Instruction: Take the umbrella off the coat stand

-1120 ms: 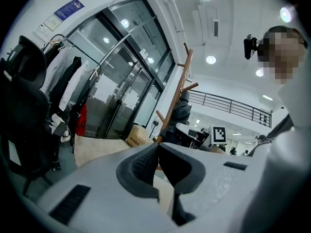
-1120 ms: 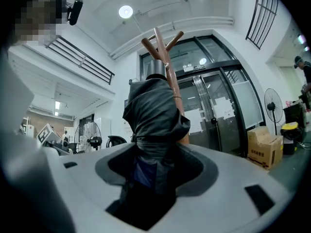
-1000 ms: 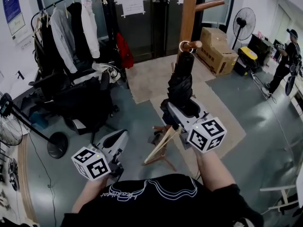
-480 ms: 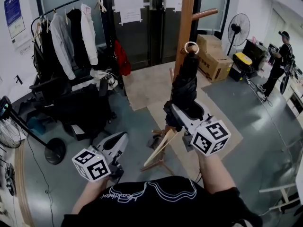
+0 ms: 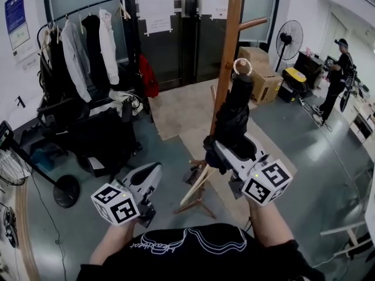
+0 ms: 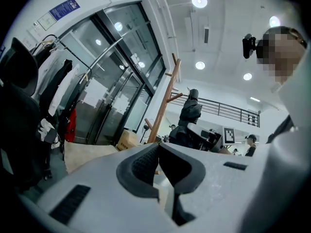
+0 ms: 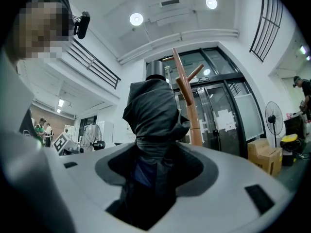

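**Out of sight / unreadable**

Coat stand point(image 5: 227, 57): top runs off the head view's upper edge. Lower post and part of the feet are hidden behind the umbrella point(image 5: 232, 116) and the right gripper point(image 5: 218, 151). Umbrella's bottom end is sunk btwn that gripper's jaws in head and right gripper views, so it can't be seen. In the right gripper view the umbrella also blocks part of the stand. Floor fan point(image 5: 10, 164) at left is cut by the frame edge. Print on the door notices point(image 5: 156, 10) and blue poster point(image 5: 14, 10) is too small to read. Person point(image 5: 338, 69) far right is too small for detail.
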Available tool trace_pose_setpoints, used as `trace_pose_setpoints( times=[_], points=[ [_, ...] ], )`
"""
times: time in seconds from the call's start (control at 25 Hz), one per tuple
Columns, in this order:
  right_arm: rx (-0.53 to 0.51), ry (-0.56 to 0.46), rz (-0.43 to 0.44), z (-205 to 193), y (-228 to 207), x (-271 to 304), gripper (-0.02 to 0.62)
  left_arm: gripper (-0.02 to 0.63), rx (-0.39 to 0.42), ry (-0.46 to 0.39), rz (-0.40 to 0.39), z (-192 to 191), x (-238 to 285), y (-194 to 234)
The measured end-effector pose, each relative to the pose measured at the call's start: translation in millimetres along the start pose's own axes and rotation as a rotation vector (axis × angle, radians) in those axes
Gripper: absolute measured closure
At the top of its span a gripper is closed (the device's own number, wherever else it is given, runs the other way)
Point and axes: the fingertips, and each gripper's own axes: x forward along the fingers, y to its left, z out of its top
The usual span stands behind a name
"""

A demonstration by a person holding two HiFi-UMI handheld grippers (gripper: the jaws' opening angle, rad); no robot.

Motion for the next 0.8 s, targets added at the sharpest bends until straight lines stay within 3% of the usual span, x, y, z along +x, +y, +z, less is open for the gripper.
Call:
trace_pose_setpoints(
  times=[0.44, 0.8],
  points=[
    [0.068, 0.043, 0.021, -38.6, 76.2, -50.3, 0.345, 0.600, 0.019, 0.010, -0.129, -1.1, -25.1, -34.1],
    [0.162, 0.057, 0.019, -54.3, 92.2, -94.8, 0.345, 0.600, -0.009, 0.047, -0.212, -22.5, -21.7, -81.5]
  ],
)
